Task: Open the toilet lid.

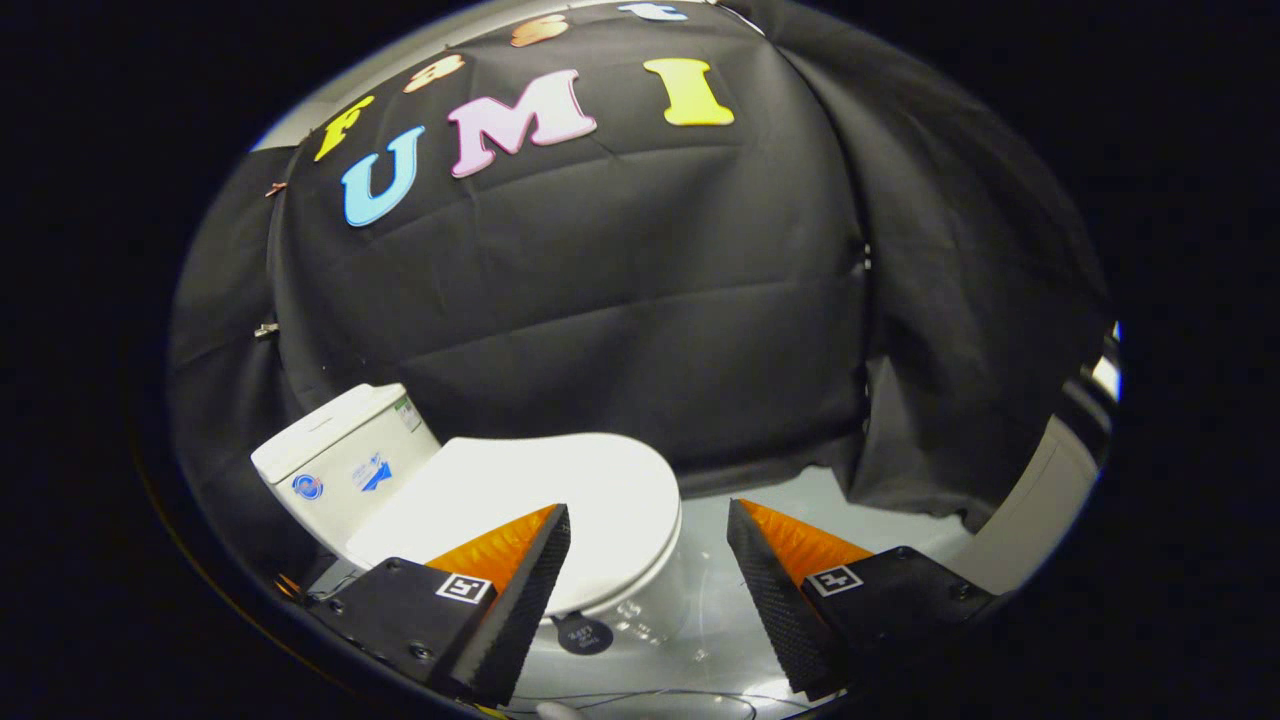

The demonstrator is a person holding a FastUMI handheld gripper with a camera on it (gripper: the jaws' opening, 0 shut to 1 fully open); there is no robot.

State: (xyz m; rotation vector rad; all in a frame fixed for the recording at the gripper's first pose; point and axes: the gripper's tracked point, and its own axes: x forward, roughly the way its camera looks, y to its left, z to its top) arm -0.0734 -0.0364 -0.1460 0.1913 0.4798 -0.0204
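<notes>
A white toilet stands on the floor ahead, its lid [540,495] lying flat and closed over the bowl. The tank [340,455] rises behind the lid, against the black cloth wall. My gripper [650,525] is open, its fingers spread wide with nothing between them. The left finger [530,570] overlaps the lid's near part in the view; whether it touches is unclear. The lid's front rim curves through the gap between the fingers. The right finger [765,575] hangs over the floor beside the bowl.
Black cloth [640,300] walls the booth behind and to the right of the toilet. A pale glossy floor [720,620] spreads under the fingers. A small dark round tag [583,634] hangs on the bowl's front. A thin wire [640,695] runs across the floor.
</notes>
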